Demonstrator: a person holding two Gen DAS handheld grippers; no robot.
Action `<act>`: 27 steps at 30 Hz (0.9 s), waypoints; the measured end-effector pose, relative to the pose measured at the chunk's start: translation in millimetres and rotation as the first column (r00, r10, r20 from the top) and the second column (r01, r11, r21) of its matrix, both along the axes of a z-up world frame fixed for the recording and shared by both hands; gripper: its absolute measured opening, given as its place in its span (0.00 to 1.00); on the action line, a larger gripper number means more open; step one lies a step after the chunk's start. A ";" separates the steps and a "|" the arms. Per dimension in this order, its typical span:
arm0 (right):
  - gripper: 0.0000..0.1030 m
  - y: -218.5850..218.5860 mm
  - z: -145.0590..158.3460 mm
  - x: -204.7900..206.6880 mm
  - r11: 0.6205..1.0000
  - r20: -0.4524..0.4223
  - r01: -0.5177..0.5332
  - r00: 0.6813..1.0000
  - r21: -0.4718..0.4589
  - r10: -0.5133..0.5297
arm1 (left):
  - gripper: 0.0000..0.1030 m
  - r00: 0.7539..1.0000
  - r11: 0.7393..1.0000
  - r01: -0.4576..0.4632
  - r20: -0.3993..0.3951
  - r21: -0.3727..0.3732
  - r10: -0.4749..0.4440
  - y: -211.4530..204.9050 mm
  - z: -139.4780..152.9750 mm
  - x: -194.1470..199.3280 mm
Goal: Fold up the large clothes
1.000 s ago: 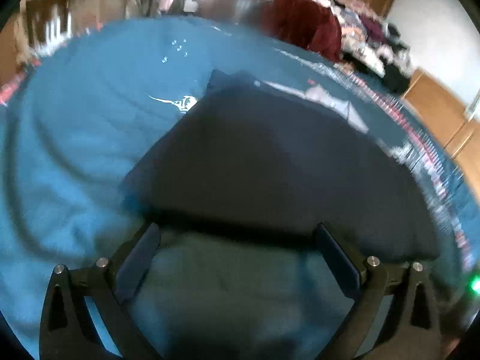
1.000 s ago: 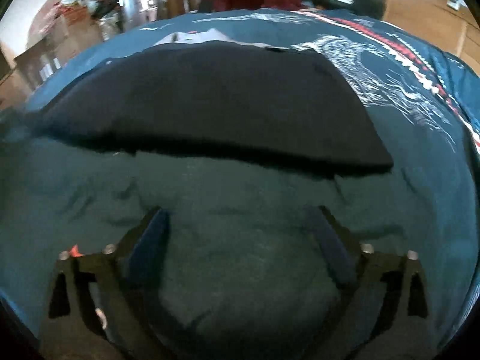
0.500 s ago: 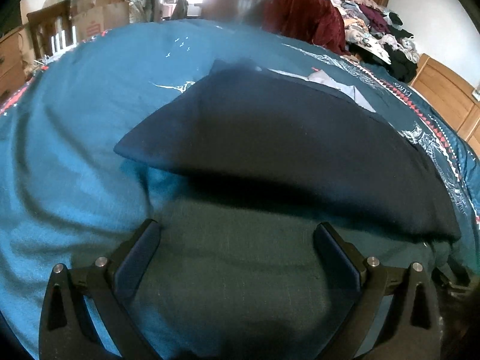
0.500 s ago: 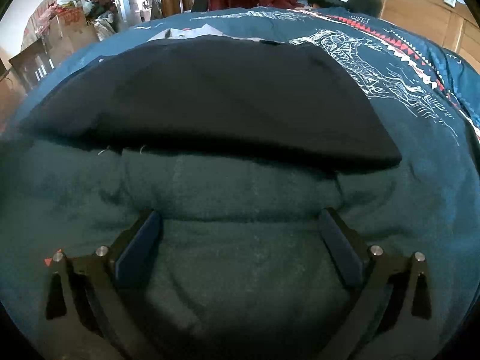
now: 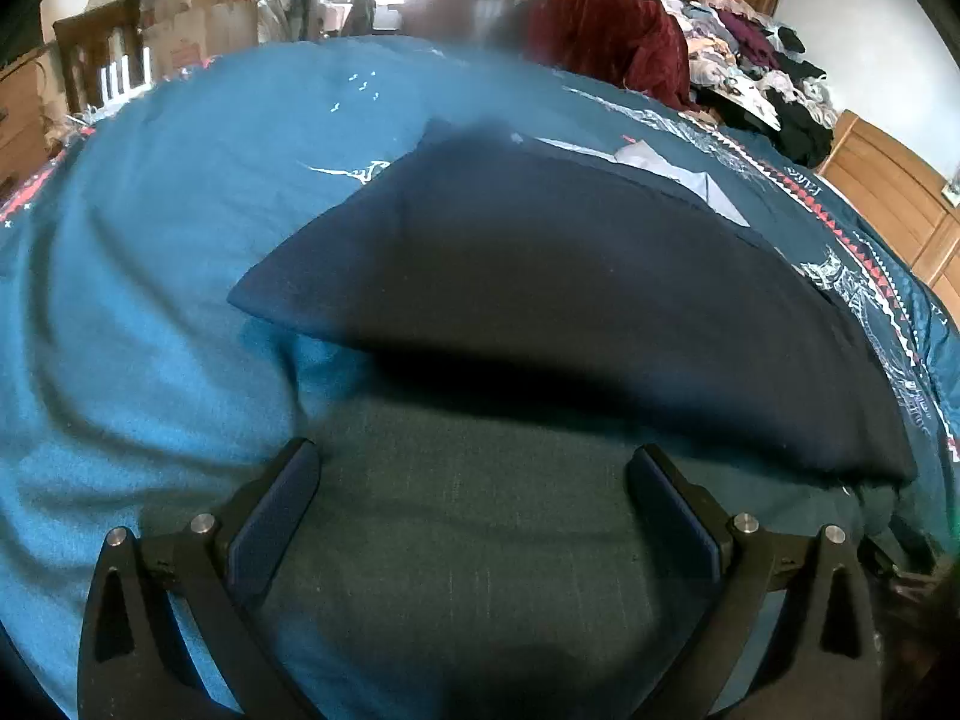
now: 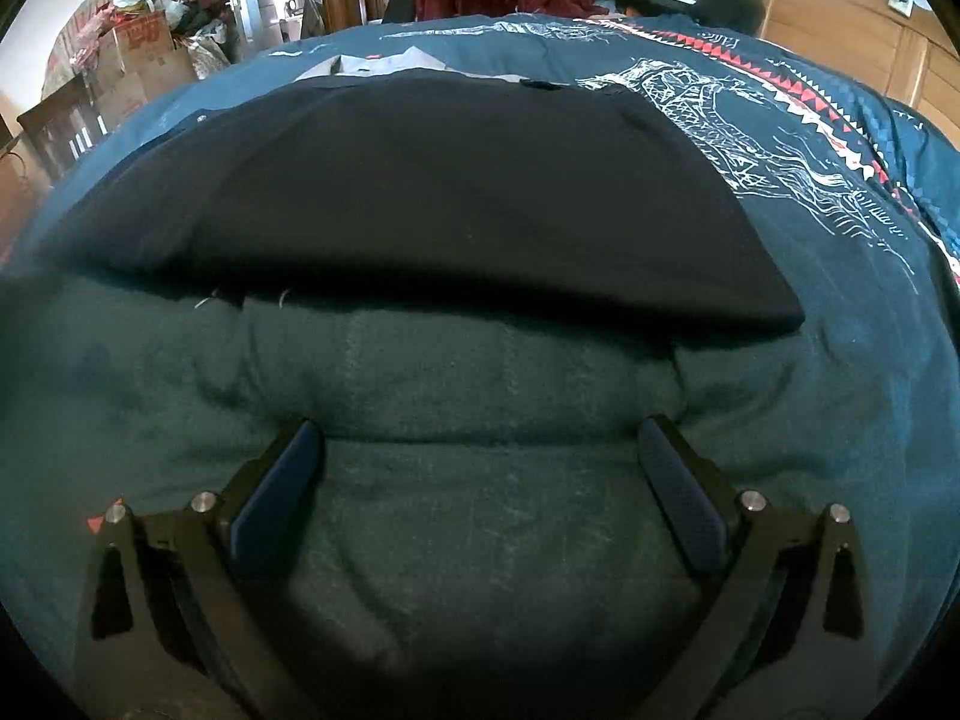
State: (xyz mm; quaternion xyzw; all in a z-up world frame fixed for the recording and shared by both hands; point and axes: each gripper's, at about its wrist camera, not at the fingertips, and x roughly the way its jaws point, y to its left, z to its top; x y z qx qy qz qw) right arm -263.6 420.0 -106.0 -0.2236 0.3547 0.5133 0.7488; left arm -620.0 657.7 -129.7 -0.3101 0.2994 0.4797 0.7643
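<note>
Both pull back: left hand-held gripper [image 5: 474,474] and right hand-held gripper [image 6: 480,450] spread, empty; ahead the folded dark navy cloth garment [image 6: 432,192] lies released on the teal bed cover [image 5: 150,300], fold done.

A bed carries everything, covered by a teal bedspread [image 5: 150,252] that is rumpled into soft ridges toward its left side. Along the bed's right edge the bedspread bears a white line drawing and a red-and-white triangle border [image 6: 798,102]. A dark navy garment [image 5: 570,294] lies flat across the middle of the bed, folded into a broad panel whose near edge casts a shadow on the cover. Just beyond its far edge a pale grey cloth [image 6: 390,66] lies touching it. At the far end of the bed a dark red garment [image 5: 618,48] is heaped beside a pile of mixed clothes [image 5: 762,78].
</note>
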 end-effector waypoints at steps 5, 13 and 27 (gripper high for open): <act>1.00 -2.0 1.1 0.3 1.000 -0.012 -0.009 1.000 0.007 0.009 | 0.99 0.950 0.997 -0.035 0.308 -0.072 0.055 3.3 16.0 -49.9; 1.00 -1.8 1.5 -1.6 1.000 -0.007 -0.011 1.000 0.004 0.011 | 0.99 0.885 0.972 -0.119 0.423 -0.200 0.196 41.4 14.5 -65.3; 1.00 -5.8 48.7 -14.2 0.998 0.048 -0.061 0.997 -0.001 0.061 | 0.12 0.888 0.973 -0.189 0.400 -0.134 0.227 82.2 4.4 -30.8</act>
